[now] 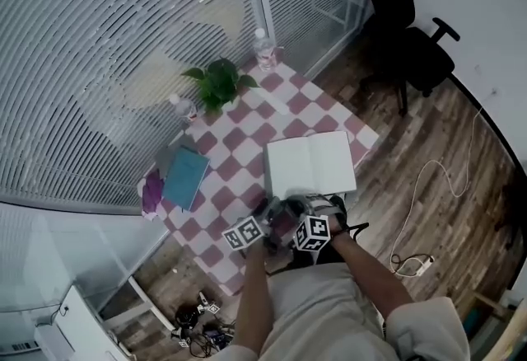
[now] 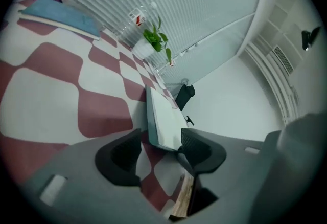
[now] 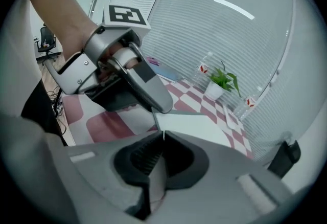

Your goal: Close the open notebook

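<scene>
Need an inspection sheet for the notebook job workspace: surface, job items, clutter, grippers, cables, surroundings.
Surface: table under a red-and-white checked cloth.
Job's things: open notebook lies flat at the near edge, white pages up.
Clutter: blue book and purple item at the left edge; potted plant, bottle and second bottle on the far side.
Grippers: left gripper fingers apart, notebook corner between them, unpressed; right gripper fingers closed on what looks like a notebook page.
Cables: white cable on the floor at right; cable tangle near left.
Surroundings: office chair, blinds, wood floor.
</scene>
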The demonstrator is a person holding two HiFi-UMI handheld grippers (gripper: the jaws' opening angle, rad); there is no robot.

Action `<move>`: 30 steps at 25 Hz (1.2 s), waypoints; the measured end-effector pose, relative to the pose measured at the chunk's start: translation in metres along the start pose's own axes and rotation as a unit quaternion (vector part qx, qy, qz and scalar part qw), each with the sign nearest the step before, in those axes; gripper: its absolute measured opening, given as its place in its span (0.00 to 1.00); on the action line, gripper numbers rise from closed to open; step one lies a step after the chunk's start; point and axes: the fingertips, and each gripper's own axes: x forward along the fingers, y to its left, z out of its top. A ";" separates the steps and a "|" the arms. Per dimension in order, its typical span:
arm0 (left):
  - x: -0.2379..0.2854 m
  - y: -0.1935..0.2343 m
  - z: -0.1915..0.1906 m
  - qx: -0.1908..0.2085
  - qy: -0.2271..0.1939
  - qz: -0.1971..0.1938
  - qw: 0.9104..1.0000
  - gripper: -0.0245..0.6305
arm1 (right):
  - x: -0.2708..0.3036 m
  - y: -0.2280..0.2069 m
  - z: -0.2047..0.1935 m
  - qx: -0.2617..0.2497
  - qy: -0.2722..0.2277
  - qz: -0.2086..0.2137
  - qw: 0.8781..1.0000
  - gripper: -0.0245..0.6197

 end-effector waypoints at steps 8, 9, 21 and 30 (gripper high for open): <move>0.010 -0.009 0.005 -0.007 -0.005 0.000 1.000 0.23 | -0.008 -0.004 0.002 0.051 -0.016 0.006 0.999 0.05; 0.008 -0.008 0.007 -0.004 -0.006 0.000 1.000 0.20 | -0.009 -0.004 0.002 0.059 -0.018 0.004 0.998 0.05; 0.005 -0.050 0.023 0.090 0.012 -0.048 0.995 0.13 | -0.028 -0.005 0.006 0.129 -0.035 -0.024 0.991 0.13; 0.005 -0.074 0.021 0.132 0.032 -0.069 0.988 0.13 | -0.048 -0.014 0.010 0.134 -0.066 -0.067 0.987 0.15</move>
